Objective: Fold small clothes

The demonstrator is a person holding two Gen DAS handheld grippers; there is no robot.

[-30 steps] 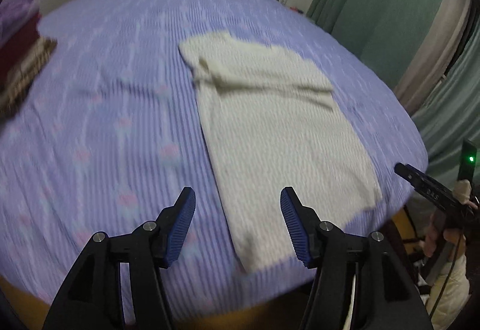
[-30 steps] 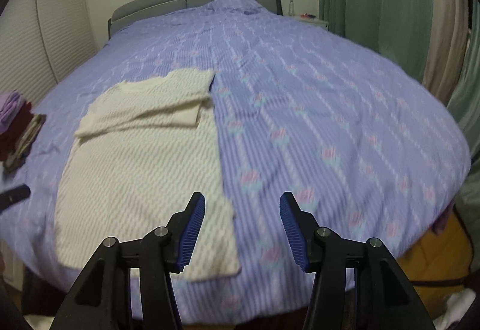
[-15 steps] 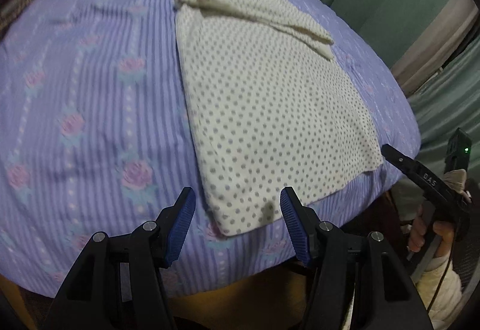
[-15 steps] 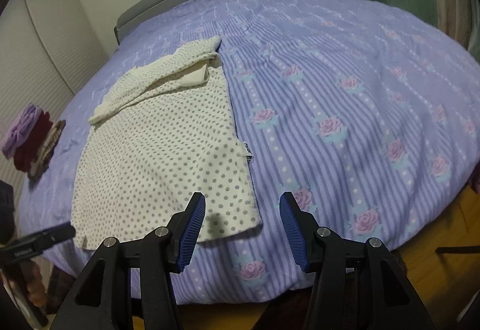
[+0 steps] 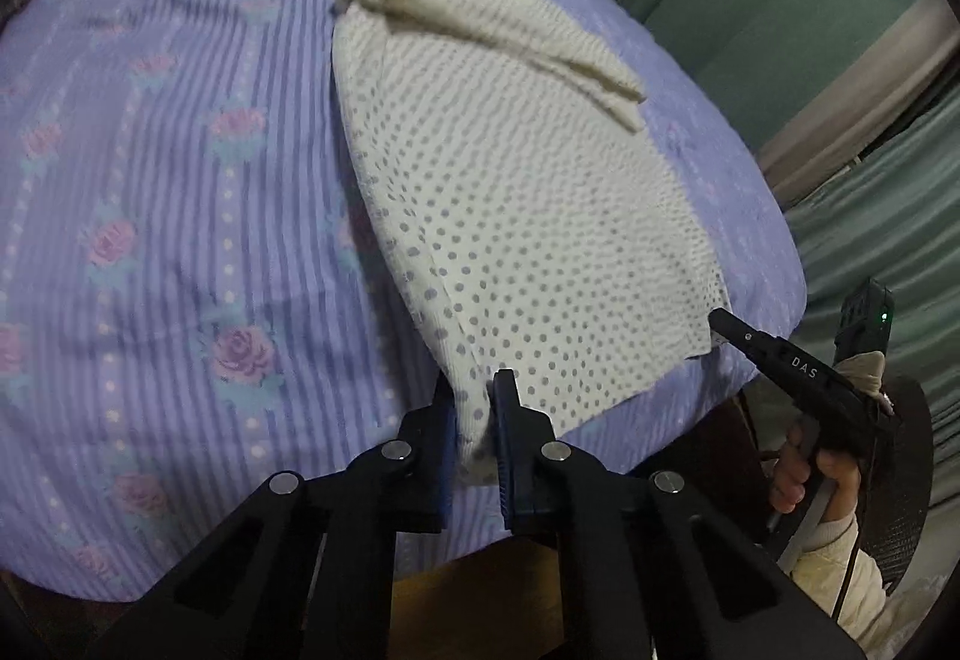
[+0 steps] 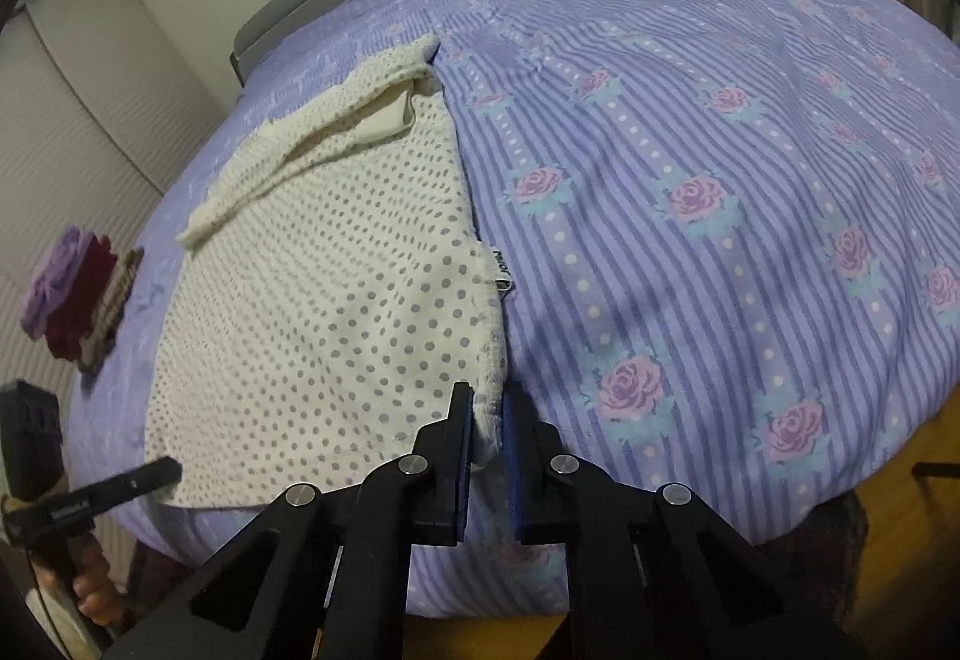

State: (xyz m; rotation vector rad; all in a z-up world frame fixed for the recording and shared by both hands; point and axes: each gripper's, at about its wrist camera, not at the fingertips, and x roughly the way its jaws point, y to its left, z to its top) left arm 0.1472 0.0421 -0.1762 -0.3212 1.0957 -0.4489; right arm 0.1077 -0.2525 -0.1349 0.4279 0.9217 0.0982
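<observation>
The letters "DAS" stand in white on the black arm of the right gripper (image 5: 717,321), seen from the left wrist. A small side tag (image 6: 503,273) on the dotted garment (image 6: 312,312) carries print too blurred to read.

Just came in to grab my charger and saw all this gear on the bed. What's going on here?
A person is folding a small cream polka-dot garment laid flat on the purple rose-print bedspread, with a hand-held tool in each hand. The left tool is shut on the near bottom corner on one side, and the right tool is shut on the other bottom corner, by the side-seam label. The sleeves are already folded across the top. A stack of other folded clothes sits near the bed's far edge.
</observation>
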